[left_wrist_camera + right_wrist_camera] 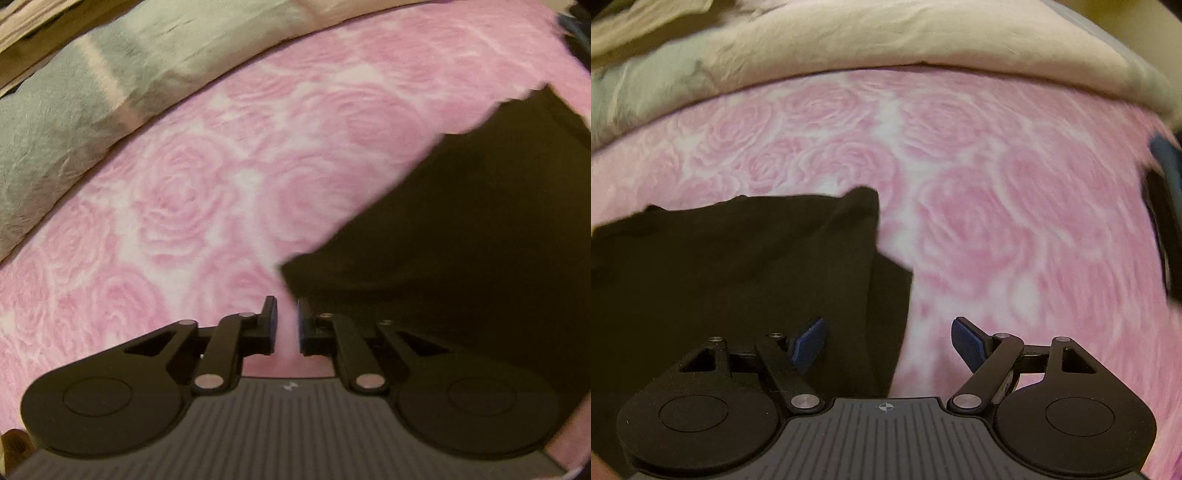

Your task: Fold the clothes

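Note:
A black garment [461,229] lies on a pink rose-patterned blanket [207,192]. In the left wrist view it fills the right side, and its near corner sits just ahead of my left gripper [287,321]. The jaws stand a narrow gap apart with nothing between them. In the right wrist view the garment [731,266] covers the left side, with a folded edge running down toward my right gripper [889,343]. That gripper is wide open and empty, its left finger [809,343] over the black cloth and its right finger [967,343] over the blanket [1015,221].
A rumpled grey and cream duvet [74,122] lies along the far edge of the blanket, also in the right wrist view [849,40]. A dark blue and black object [1167,206] sits at the right edge of the right wrist view.

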`<state>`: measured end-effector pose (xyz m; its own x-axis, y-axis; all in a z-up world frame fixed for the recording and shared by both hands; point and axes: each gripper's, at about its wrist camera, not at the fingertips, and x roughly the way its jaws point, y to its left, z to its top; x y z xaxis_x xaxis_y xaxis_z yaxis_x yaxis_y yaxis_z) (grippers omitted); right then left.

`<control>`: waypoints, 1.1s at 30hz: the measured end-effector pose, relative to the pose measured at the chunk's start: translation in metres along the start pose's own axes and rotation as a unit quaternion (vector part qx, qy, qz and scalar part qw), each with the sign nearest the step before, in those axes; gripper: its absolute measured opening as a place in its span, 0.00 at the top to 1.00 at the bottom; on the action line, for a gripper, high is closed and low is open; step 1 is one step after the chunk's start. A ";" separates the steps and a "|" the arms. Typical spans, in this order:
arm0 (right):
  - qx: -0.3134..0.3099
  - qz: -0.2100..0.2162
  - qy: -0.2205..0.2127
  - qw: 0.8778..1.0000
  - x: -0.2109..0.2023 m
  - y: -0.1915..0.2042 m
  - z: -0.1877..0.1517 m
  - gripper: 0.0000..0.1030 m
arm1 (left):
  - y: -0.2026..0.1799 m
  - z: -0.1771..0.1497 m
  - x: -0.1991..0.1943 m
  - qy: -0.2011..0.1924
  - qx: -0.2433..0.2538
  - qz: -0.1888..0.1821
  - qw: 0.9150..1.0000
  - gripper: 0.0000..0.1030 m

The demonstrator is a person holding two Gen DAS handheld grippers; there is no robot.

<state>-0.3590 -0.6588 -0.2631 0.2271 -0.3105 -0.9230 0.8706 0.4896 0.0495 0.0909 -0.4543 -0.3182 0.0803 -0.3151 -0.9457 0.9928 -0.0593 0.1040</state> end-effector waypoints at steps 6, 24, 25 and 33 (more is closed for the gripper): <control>0.051 0.060 0.056 0.995 -0.012 0.005 -0.062 0.24 | -0.075 -0.031 -0.012 0.028 0.069 -0.083 0.994 0.87; -0.008 0.097 0.069 0.993 -0.029 -0.006 -0.136 0.77 | -0.190 -0.081 -0.035 0.030 0.307 -0.060 0.949 0.70; -0.022 0.097 0.068 0.993 -0.028 -0.004 -0.134 0.90 | -0.192 -0.080 -0.033 0.032 0.314 -0.056 0.947 0.70; -0.004 -0.017 0.064 0.998 -0.049 -0.051 -0.135 1.00 | -0.178 -0.085 -0.034 0.039 0.302 -0.033 0.952 0.70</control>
<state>-0.4737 -0.5583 -0.2715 0.1386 -0.2210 -0.9654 0.8730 0.4876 0.0137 -0.0814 -0.3523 -0.3304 0.0502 -0.2219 -0.9738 0.7660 -0.6171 0.1801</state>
